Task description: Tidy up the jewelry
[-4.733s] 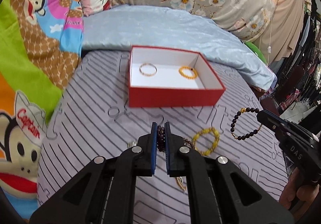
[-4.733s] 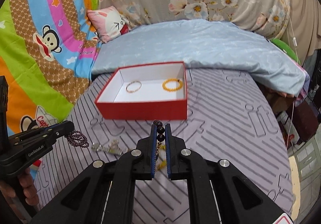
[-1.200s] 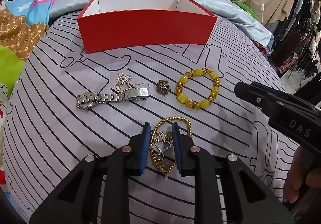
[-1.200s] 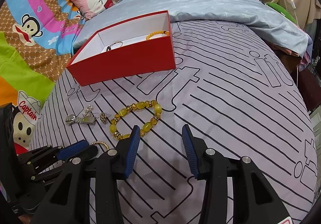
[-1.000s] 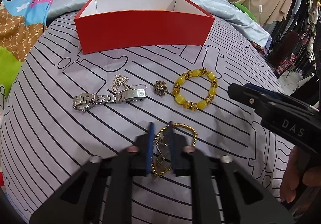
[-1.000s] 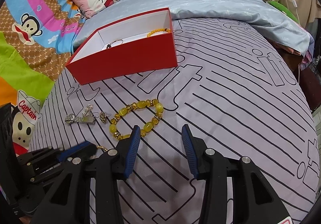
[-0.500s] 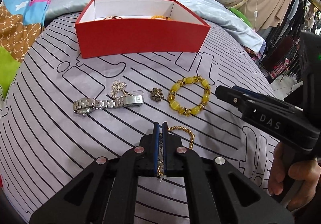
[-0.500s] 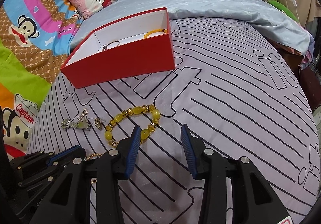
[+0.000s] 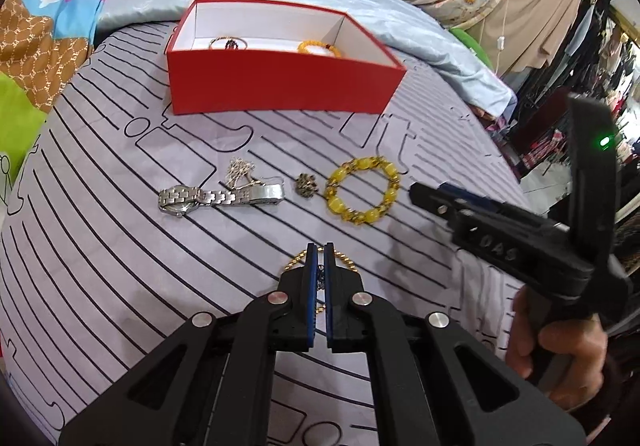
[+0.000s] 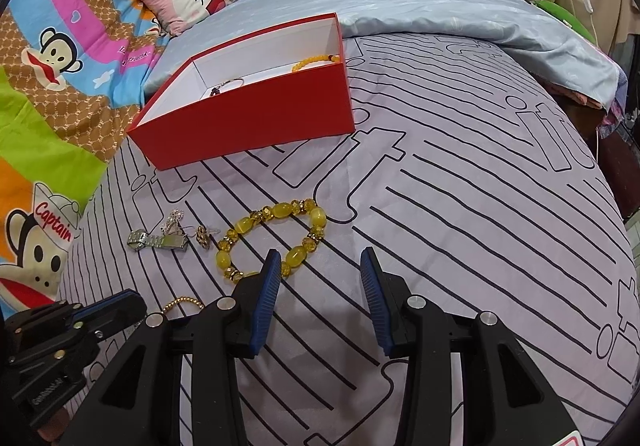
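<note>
A red box point(image 9: 280, 86) with a white inside stands at the far side of the bed and holds a thin ring bracelet point(image 9: 227, 43) and an orange bead bracelet point(image 9: 319, 48). My left gripper point(image 9: 319, 249) is shut on a gold bead chain point(image 9: 347, 260) and holds it just above the sheet. A yellow bead bracelet point(image 9: 363, 190), a small brooch point(image 9: 306, 184), a silver watch point(image 9: 218, 197) and a silver chain point(image 9: 240, 170) lie ahead of it. My right gripper point(image 10: 318, 260) is open and empty, just short of the yellow bracelet point(image 10: 272, 242); the box shows in this view too point(image 10: 256, 118).
The bed has a grey sheet with black line print point(image 10: 480, 206). A light blue quilt point(image 10: 440, 6) and a pink pillow point(image 10: 180, 2) lie behind the box. The bed's right edge drops off by clothes racks point(image 9: 580, 86).
My left gripper closed on the gold bead chain and lifted it slightly. Earlier both grippers carried bracelets toward the box. The right gripper stays open and has drifted a little toward the yellow bracelet.
</note>
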Demonstrator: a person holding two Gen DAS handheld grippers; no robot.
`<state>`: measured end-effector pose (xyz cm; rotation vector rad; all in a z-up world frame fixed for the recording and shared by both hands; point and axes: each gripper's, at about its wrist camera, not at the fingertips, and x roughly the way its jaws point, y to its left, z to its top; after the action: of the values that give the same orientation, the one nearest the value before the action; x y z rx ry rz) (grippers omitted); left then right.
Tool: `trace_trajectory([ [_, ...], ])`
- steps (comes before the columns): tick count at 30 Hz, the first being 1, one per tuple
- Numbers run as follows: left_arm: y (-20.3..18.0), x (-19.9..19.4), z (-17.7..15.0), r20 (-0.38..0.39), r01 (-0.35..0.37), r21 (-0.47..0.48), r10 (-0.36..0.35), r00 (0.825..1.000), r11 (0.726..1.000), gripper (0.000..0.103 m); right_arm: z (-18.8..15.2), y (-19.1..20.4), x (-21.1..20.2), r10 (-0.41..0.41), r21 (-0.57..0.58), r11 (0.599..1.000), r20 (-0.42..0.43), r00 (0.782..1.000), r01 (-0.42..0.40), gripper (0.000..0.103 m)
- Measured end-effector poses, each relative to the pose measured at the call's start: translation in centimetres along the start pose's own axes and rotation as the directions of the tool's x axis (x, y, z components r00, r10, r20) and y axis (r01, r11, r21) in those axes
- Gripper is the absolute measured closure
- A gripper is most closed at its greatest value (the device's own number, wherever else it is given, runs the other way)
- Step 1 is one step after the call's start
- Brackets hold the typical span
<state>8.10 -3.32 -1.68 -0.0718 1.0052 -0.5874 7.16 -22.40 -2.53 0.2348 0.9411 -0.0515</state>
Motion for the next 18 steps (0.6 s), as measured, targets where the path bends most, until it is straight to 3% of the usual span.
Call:
trace_trajectory([
  [7, -0.5, -1.6, 0.9, 0.037, 0.045, -0.01, -0.044, 0.998, 0.999, 0.101, 0.0, 0.0, -0.2, -0.005, 0.003, 1.0, 0.003, 1.0, 0.005, 0.063],
  [18, 2.8, -3.3, 2.5, 0.101, -0.059, -0.052, 0.064, 0.993, 0.997, 0.101, 1.1, 0.0, 1.4, -0.013, -0.008, 1.0, 0.002, 1.0, 0.013, 0.063],
])
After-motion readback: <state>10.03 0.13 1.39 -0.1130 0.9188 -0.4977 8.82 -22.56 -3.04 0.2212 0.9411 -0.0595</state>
